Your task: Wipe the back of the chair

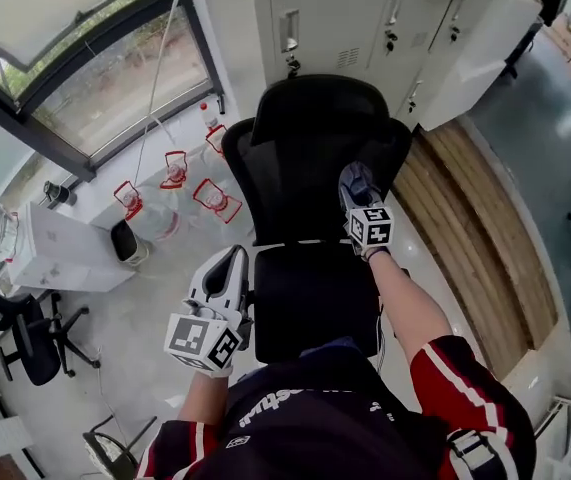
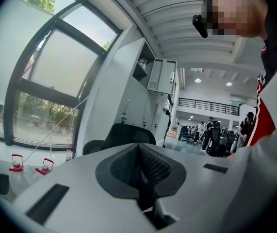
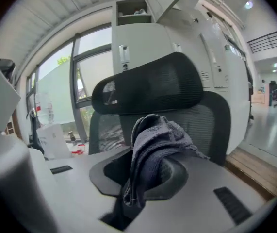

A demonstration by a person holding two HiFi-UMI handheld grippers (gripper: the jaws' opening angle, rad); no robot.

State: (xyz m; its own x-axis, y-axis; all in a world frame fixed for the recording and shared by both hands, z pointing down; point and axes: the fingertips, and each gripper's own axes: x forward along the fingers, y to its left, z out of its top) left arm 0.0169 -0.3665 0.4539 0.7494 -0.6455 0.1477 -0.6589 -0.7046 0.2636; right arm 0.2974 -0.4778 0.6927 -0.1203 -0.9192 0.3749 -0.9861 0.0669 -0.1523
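Our right tool [image 1: 356,192] clamps a cloth [image 3: 156,142] just before the chair back [image 1: 305,138]; we cannot tell if it touches. Our left tool [image 1: 227,271] is pinched together, empty, beside the seat [image 1: 310,303]. We judge most wiping is left.

Head view looks steeply down from above the person onto the chair [image 1: 310,158], the left gripper [image 1: 227,268] and the right gripper [image 1: 358,183]. Left gripper view sits low beside the seat, tilted up toward the window [image 2: 56,76] and lockers [image 2: 128,101]. Right gripper view faces the chair back, close. All three views share the chair.
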